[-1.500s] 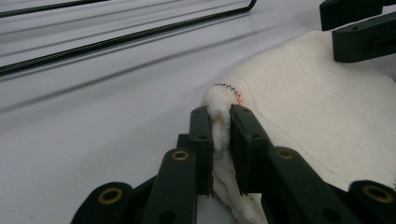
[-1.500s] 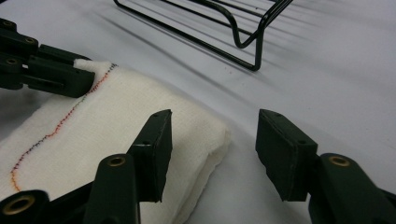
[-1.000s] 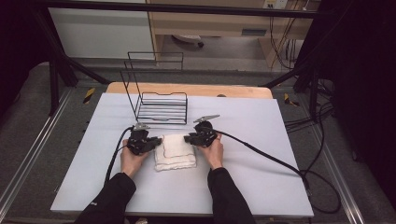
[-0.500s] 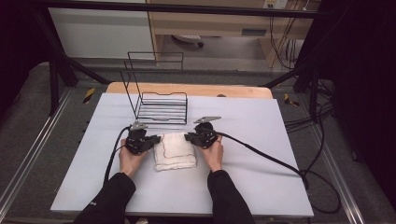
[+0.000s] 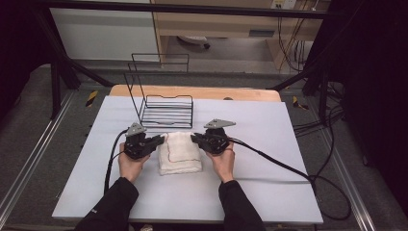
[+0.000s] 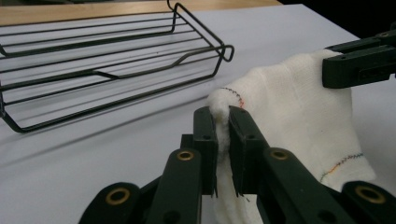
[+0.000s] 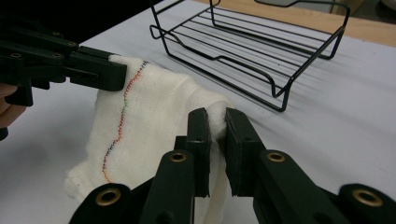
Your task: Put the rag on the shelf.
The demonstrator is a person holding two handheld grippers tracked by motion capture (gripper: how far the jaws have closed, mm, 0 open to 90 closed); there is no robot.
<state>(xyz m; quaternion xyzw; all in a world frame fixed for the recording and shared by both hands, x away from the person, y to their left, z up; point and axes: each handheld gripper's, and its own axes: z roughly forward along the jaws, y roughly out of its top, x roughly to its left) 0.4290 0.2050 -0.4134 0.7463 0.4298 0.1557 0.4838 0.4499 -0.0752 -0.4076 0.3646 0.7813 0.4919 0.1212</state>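
As both grippers clamped, cloth lifted

No text, label, brand, number or sign can be read anywhere in these views.

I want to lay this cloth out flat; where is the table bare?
Bare table lies right of the right gripper and near the front edge. It is crowded behind the cloth, where the wire rack stands close, beside the left gripper.
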